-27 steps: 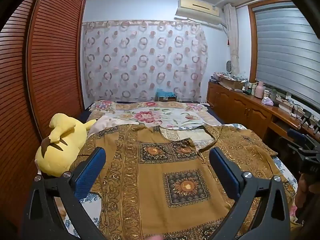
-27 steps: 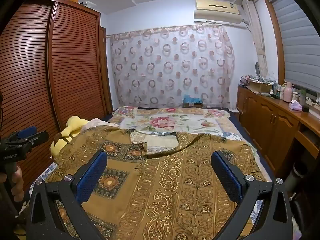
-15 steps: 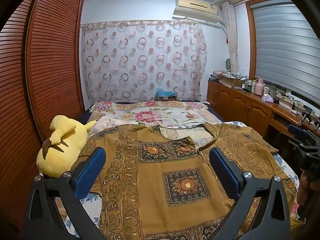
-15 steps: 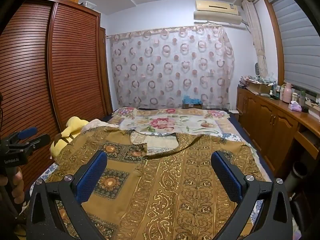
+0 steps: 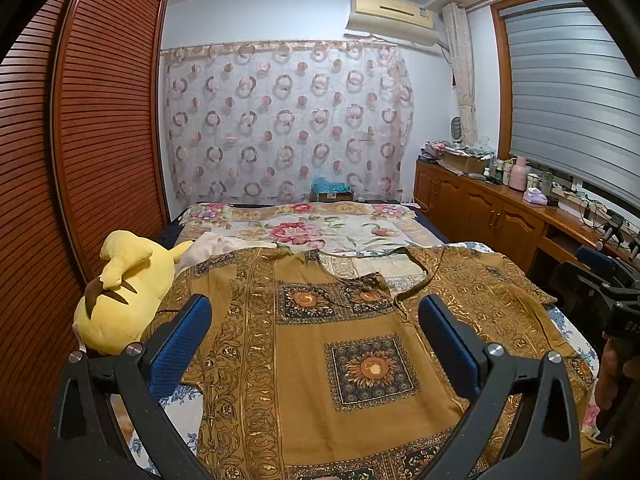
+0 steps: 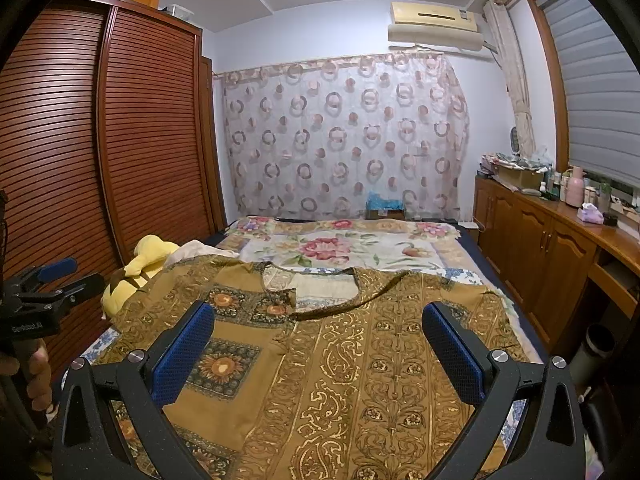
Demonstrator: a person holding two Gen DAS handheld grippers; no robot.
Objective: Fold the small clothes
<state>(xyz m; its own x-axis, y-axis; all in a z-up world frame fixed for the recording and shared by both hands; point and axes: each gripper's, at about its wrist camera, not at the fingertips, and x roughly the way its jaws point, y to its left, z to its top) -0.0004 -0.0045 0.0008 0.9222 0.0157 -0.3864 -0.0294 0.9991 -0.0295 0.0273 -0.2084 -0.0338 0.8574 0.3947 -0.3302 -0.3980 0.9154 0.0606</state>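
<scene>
A mustard-brown patterned top point(image 5: 320, 340) lies spread flat on the bed, neckline toward the far end, sleeves out to both sides. My left gripper point(image 5: 316, 312) hovers above its left half, jaws wide open with nothing between the blue pads. In the right wrist view the same top point(image 6: 360, 360) fills the foreground, and my right gripper point(image 6: 316, 316) hangs open over its right half, also empty. Each gripper shows at the edge of the other's view: the right one point(image 5: 600, 276), the left one point(image 6: 52, 280).
A yellow plush toy point(image 5: 120, 296) rests at the bed's left edge by the slatted wardrobe point(image 5: 80, 160). A floral quilt point(image 5: 304, 228) covers the far bed. A wooden cabinet point(image 5: 492, 220) with bottles runs along the right wall.
Both grippers have stayed open and almost still above the top. The left view has shifted very slightly; the garment has not moved.
</scene>
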